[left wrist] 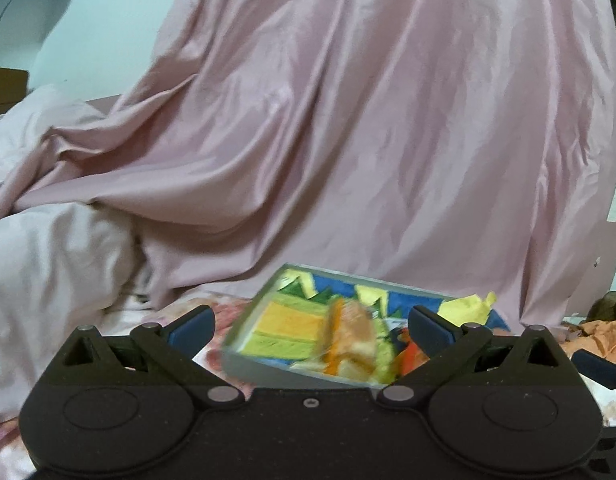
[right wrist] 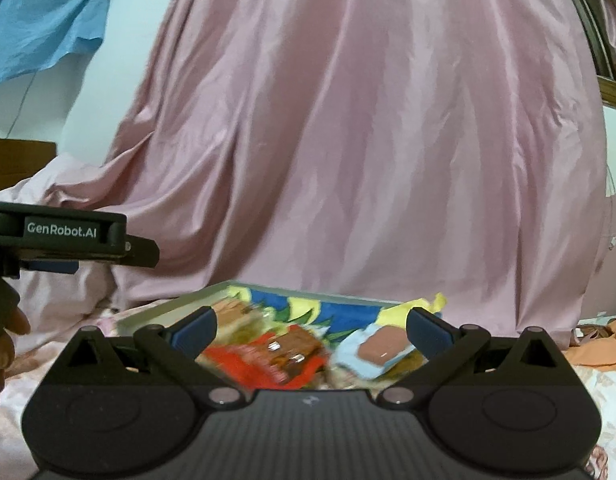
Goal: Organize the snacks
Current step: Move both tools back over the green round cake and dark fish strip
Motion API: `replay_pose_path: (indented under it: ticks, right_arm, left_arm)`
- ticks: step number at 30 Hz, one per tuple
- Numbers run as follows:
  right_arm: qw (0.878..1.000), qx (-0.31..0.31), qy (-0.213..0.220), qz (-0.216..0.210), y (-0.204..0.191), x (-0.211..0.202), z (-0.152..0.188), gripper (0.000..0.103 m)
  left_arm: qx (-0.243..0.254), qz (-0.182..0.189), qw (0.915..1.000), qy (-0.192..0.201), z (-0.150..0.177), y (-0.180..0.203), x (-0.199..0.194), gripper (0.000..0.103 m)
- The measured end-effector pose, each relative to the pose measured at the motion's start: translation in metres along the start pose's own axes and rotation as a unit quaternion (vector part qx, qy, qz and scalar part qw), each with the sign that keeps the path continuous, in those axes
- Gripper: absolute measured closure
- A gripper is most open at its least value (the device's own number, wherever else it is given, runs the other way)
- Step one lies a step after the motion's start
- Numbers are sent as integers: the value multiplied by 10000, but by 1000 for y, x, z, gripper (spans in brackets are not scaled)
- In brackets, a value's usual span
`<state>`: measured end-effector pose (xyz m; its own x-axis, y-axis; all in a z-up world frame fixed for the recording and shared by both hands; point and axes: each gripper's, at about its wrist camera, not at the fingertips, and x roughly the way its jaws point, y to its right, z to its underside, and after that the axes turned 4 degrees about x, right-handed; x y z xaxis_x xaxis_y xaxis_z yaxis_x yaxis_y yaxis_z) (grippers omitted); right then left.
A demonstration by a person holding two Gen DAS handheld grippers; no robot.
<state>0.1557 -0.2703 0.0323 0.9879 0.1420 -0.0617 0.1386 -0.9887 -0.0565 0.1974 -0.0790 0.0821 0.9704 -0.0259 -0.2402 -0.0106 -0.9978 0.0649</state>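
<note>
A shallow grey tray [left wrist: 248, 372] with a blue, yellow and green printed bottom lies on the bed. It holds snack packets: yellow and green wafer packs [left wrist: 292, 328], a clear-wrapped cake slice [left wrist: 352, 336], a red packet [right wrist: 248, 364], a brown chocolate bar [right wrist: 296, 348] and a light blue packet [right wrist: 376, 348]. A crumpled yellow wrapper [left wrist: 468, 306] sits at the tray's far right. My left gripper [left wrist: 310, 330] is open and empty above the tray's left part. My right gripper [right wrist: 311, 330] is open and empty above the tray's middle. The left gripper's body [right wrist: 64, 236] shows at the left in the right wrist view.
A large pink sheet [left wrist: 348, 120] hangs behind the tray. A rumpled pale quilt [left wrist: 48, 260] lies at the left. Orange cloth [right wrist: 600, 344] lies at the right. The bed has a floral cover [right wrist: 604, 400]. A blue cloth [right wrist: 44, 20] hangs on the wall.
</note>
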Motion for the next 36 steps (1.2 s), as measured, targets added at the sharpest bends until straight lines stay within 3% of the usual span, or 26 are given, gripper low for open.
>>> replay_pose_path:
  ticks: [12,19,28,36]
  right_arm:
    - [9963,-264,-638,-507,-54,-53,22,0]
    - [9893,-284,-1194,-784,-78,-71,39,0]
    - [9787,-878,-1596,-943,-102,-68,57,0]
    - [9756,-962,-1786,-842,-107,-52,63,0]
  left_arm:
    - [-50,-260,9987,-432,38,-48,-60,1]
    - [-36,-363,9952,-913,68,-68,-77,1]
    - [-130,-395,9906,-1302,92,-86,-77,1]
    - [-154,-359,9878,-1511,108,-95,-60,1]
